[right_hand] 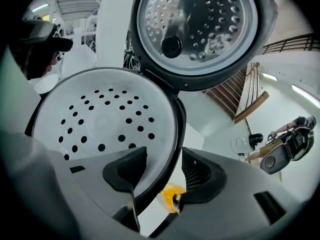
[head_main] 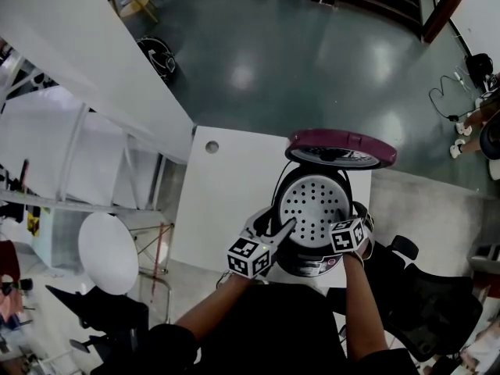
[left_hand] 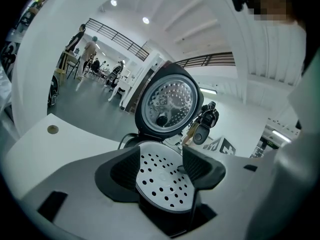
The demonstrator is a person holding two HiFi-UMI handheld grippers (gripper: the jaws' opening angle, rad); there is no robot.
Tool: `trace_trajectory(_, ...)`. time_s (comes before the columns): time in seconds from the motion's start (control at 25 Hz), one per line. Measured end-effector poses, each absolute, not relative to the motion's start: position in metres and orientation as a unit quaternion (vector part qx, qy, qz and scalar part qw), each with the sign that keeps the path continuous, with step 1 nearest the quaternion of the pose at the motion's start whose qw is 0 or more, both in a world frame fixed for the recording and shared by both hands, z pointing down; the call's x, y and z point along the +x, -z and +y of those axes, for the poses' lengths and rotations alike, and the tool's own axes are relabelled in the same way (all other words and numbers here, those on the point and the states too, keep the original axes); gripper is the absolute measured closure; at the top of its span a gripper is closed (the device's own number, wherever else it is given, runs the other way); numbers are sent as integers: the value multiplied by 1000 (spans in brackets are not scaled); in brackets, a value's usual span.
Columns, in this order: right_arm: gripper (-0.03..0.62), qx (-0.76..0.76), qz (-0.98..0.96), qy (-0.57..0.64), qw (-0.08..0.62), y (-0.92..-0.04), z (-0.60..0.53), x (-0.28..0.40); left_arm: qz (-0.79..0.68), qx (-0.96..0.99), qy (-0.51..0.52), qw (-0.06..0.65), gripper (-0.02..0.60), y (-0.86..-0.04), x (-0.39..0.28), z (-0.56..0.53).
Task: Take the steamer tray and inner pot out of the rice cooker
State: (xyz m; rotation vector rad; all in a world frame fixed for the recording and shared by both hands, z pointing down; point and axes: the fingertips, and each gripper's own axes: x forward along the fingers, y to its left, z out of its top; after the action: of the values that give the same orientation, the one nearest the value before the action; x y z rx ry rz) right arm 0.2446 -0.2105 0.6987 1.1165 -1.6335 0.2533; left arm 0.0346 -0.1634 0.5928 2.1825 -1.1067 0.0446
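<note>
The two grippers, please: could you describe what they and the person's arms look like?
The left gripper and the right gripper each have a light grey body and two black, ribbed, wedge-shaped pads. Each carries a white cube printed with black square markers: the left cube and the right cube. The person wears a dark top; the forearms are bare.

The rice cooker is seen standing at the near edge of a white tabletop. Its body is round and dark. Its lid is swung fully open and held upright at the far side; it is rimmed in maroon outside and lined inside with a perforated metal plate. The steamer tray, white, round and pierced with many small dark holes, is seated level in the cooker's mouth. The inner pot is presumably beneath it, but is hidden by the tray.
</note>
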Motion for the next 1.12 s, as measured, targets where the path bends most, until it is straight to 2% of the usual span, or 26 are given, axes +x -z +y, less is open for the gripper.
trace_trajectory(0.08, 414, 467, -685, -93, 551, -696, -212, 244, -423, 839, -19, 342, 339, -593, 36, -164)
trace_trajectory(0.56, 461, 492, -700, -90, 509, -672, -221, 243, -417, 844, -27, 336, 339, -593, 45, -172)
trace_trajectory(0.72, 500, 492, -706, -68, 505, -665, -225, 238, -416, 845, -30, 333, 339, -593, 48, -172)
trace_trajectory(1.12, 544, 525, -728, -99, 429, -646, -229, 234, -426, 843, -24, 327, 339, -583, 47, -161)
